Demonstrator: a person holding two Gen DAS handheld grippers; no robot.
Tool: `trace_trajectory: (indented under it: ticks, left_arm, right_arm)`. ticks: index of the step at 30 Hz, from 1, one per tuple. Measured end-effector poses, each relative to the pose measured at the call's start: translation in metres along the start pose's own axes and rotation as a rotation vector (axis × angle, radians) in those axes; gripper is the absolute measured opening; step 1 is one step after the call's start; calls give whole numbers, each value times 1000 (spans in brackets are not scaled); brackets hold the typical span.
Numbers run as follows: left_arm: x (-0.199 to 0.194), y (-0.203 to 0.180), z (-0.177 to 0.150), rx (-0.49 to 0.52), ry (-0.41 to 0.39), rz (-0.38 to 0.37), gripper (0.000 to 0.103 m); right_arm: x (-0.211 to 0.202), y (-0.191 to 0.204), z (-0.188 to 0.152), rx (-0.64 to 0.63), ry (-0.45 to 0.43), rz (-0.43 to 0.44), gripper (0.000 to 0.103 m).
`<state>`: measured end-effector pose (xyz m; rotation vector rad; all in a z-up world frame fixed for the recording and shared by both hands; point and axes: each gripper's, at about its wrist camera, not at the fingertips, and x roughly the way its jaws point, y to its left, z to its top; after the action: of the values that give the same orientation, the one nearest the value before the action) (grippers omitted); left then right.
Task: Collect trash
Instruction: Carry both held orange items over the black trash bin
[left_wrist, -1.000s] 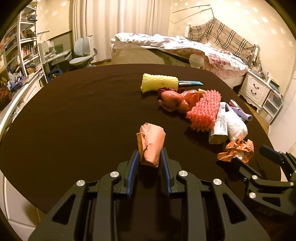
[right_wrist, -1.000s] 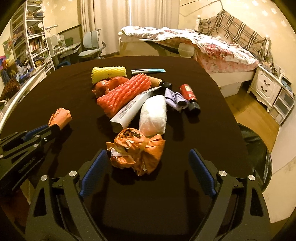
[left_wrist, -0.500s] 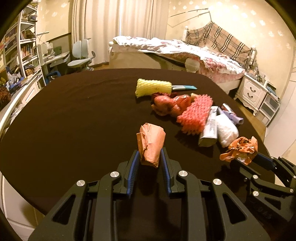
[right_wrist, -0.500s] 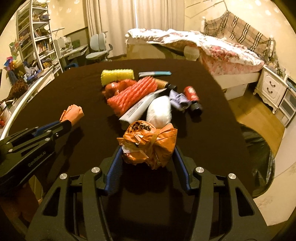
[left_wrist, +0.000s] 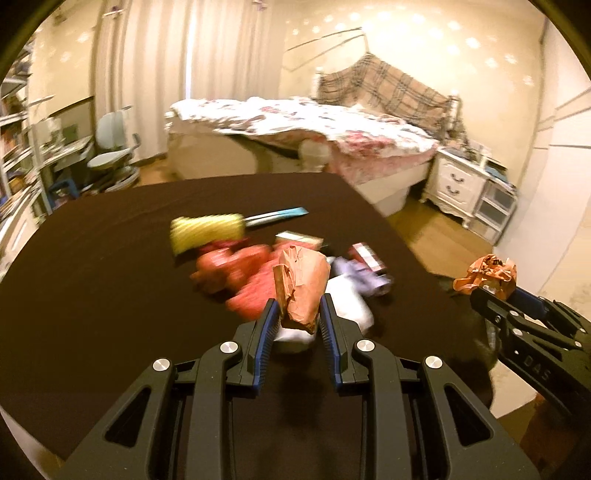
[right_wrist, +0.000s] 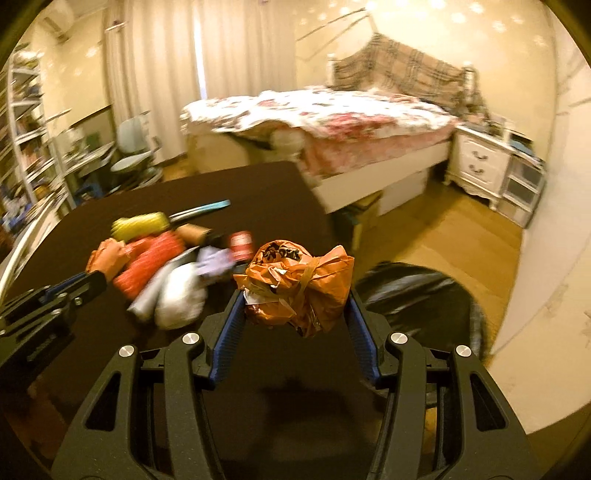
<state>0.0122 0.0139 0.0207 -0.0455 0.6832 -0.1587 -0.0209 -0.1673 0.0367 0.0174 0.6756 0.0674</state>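
My left gripper (left_wrist: 297, 314) is shut on a crumpled pink-orange paper wad (left_wrist: 304, 284), held up above the dark table (left_wrist: 92, 277). My right gripper (right_wrist: 295, 295) is shut on a knotted orange plastic bag (right_wrist: 295, 284), lifted off the table near its right edge. In the left wrist view the right gripper (left_wrist: 495, 291) and its orange bag (left_wrist: 485, 275) hang at the far right. In the right wrist view the left gripper (right_wrist: 92, 280) and its wad (right_wrist: 105, 258) show at the left. A black trash bag (right_wrist: 413, 295) sits open on the floor just right of the table.
A pile lies mid-table: a yellow foam net (left_wrist: 205, 232), a blue-handled tool (left_wrist: 277, 216), a red foam net (left_wrist: 255, 288), a white bag (left_wrist: 347, 302), a red bottle (right_wrist: 242, 242). A bed (right_wrist: 332, 118) and a white nightstand (right_wrist: 480, 162) stand behind.
The right gripper closed on the orange bag and lifted it off the table. Both grippers rose and swung right, toward the table's right edge and the black trash bag.
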Motion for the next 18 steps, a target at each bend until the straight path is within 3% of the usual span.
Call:
trace_trajectory:
  ticks: [7, 18]
  left_arm:
    - [26, -63, 12, 78, -17, -81, 27]
    - [76, -139, 16, 177, 47, -140, 27]
  right_arm:
    - [15, -61, 1, 66, 1, -120, 53]
    - [45, -124, -8, 152, 54, -173, 53]
